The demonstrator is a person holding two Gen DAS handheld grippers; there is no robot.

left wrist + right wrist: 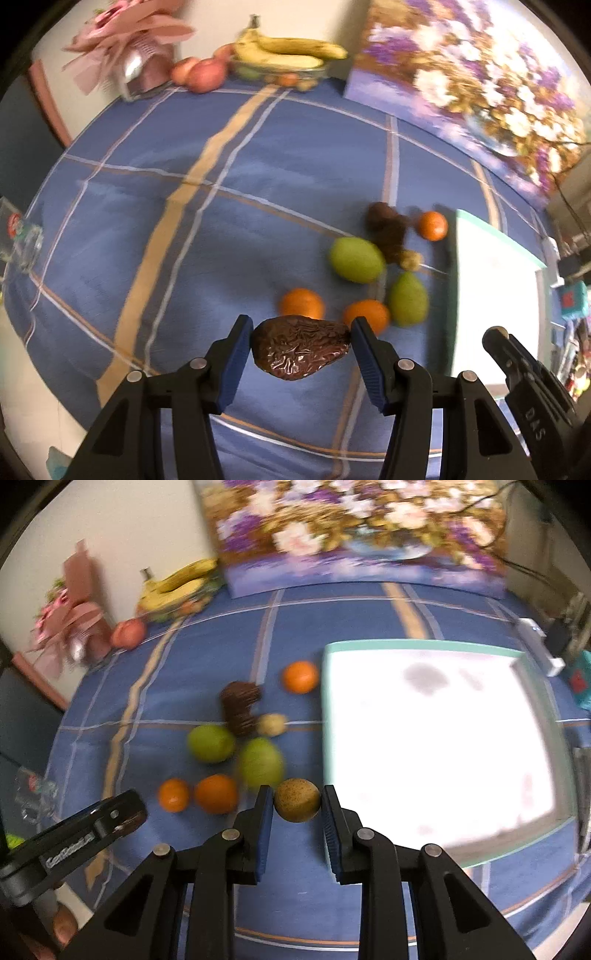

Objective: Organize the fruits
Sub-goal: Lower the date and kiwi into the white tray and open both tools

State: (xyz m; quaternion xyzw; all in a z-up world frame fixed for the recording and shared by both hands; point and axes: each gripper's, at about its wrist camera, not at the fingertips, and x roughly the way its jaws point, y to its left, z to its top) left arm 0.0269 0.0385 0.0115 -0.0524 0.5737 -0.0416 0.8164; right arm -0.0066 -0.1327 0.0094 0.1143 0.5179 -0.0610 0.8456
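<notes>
My left gripper (301, 341) is shut on a wrinkled dark brown avocado (301, 350), held above the blue checked tablecloth (184, 229). My right gripper (297, 805) is shut on a small round brown-speckled fruit (297, 800), just left of the white tray (436, 746). On the cloth lie two green pears (211, 744) (260, 762), three oranges (216, 794) (173, 794) (300, 676), dark brown wrinkled fruits (240, 705) and a small pale fruit (271, 724). The same pile shows in the left wrist view, with a pear (355, 259) and an orange (301, 304).
A bowl with bananas (288, 55) and red apples (201, 72) stand at the table's far edge beside a pink bouquet (125, 44). A flower painting (472, 85) leans at the back. A glass jar (22, 240) sits at the left edge.
</notes>
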